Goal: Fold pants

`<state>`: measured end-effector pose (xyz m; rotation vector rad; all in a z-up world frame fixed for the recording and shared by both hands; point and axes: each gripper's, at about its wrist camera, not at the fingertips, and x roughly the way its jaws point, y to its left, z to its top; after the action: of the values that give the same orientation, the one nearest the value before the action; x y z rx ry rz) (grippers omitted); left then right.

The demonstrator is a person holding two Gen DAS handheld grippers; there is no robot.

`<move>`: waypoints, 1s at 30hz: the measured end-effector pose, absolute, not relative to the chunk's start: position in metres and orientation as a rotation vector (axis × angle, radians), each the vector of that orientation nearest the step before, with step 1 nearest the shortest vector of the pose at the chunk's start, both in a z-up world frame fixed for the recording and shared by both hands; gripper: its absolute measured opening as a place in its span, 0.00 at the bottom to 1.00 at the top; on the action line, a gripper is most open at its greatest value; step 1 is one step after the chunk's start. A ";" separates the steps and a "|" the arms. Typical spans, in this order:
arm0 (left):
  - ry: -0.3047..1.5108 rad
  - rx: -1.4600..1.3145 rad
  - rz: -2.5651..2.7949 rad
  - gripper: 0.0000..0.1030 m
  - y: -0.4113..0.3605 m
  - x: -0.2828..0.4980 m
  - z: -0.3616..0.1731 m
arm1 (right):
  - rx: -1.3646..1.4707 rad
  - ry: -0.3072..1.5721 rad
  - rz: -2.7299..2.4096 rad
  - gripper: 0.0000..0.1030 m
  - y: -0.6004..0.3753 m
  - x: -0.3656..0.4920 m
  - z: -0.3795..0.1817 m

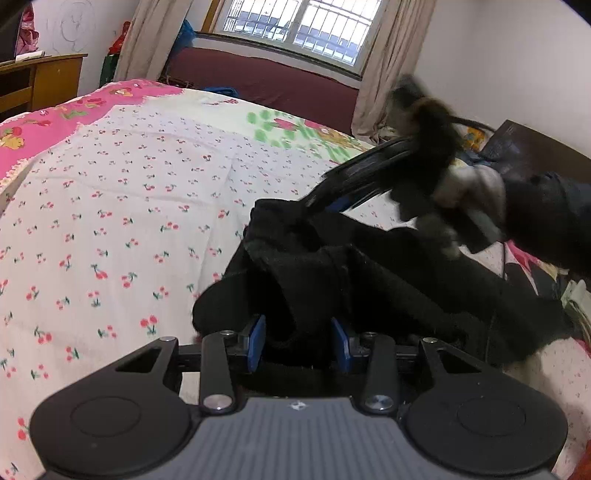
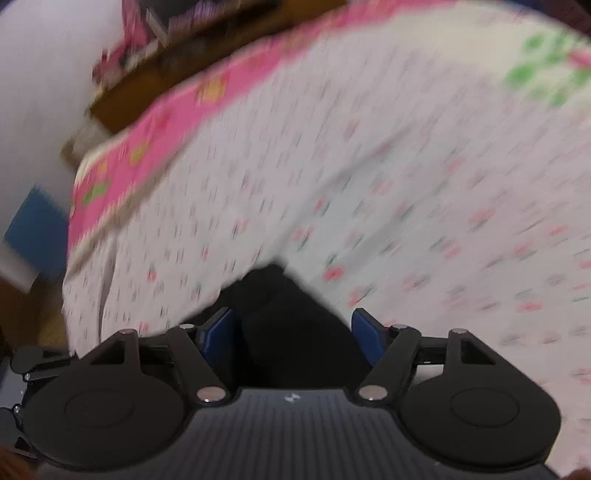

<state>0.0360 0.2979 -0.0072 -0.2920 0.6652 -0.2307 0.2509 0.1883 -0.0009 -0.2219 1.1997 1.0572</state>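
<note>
Black pants (image 1: 332, 280) hang bunched above the bed between my two grippers. My left gripper (image 1: 299, 343) has its blue pads on either side of a thick fold of the black cloth and is shut on it. My right gripper (image 1: 317, 201) shows in the left wrist view, coming in from the right and pinching the far upper edge of the pants. In the right wrist view the right gripper (image 2: 295, 332) holds a lump of the black pants (image 2: 291, 317) between its blue pads. That view is blurred by motion.
The bed (image 1: 129, 206) has a white sheet with small cherry prints and a pink border (image 1: 44, 122). A wooden cabinet (image 1: 40, 81) stands far left. A window (image 1: 295, 26) with curtains and a maroon bench (image 1: 266, 81) lie beyond the bed.
</note>
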 end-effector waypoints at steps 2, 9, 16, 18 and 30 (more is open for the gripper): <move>0.664 -0.295 -0.239 0.52 0.297 0.035 -0.012 | -0.286 1.176 1.065 0.78 0.200 0.245 -0.007; 0.622 -0.359 -0.225 0.45 0.311 0.041 -0.016 | -0.303 1.072 1.055 0.18 0.225 0.214 0.027; 0.500 -0.338 -0.099 0.39 0.331 0.024 0.006 | -0.217 0.941 1.065 0.18 0.250 0.217 0.056; 0.590 -0.353 -0.013 0.38 0.341 0.031 -0.012 | -0.219 0.977 0.986 0.18 0.259 0.231 0.029; 0.560 -0.298 -0.122 0.43 0.323 0.019 0.014 | -0.219 0.722 1.033 0.59 0.186 0.182 0.084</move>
<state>0.0191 0.3225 0.0144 -0.2980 0.5601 -0.1215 0.1821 0.1865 0.0837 -0.2194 0.7217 1.0327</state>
